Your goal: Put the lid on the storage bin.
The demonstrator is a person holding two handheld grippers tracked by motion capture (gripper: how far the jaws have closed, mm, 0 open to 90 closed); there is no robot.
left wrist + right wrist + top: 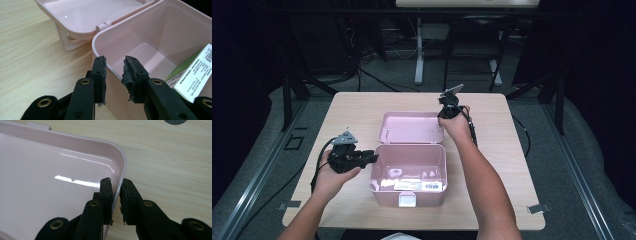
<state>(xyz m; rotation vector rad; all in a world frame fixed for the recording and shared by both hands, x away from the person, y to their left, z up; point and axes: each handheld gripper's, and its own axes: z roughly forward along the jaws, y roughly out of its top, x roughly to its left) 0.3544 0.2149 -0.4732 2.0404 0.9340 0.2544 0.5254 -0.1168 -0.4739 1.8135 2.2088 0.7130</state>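
A pink plastic box (pixel 409 197) stands open in the middle of the wooden table, and its hinged lid (pixel 412 127) lies flat behind it. A white and green carton (pixel 414 184) lies inside the box. My left gripper (pixel 373 157) reaches in from the left; in the left gripper view its jaws (pixel 115 75) straddle the box's left wall (pixel 110 50), one pad outside and one inside, gripping it. My right gripper (pixel 443 118) is at the lid's right edge. In the right gripper view it (pixel 115 195) pinches the lid's rim (pixel 123 162) near a rounded corner.
Bare table (pixel 512 150) lies to either side of the box, with grey tape marks (pixel 539 208) near the front corners. A dark round mark (pixel 175 121) sits on the wood beyond the lid. Desk legs (pixel 418 50) and cables stand on the floor behind the table.
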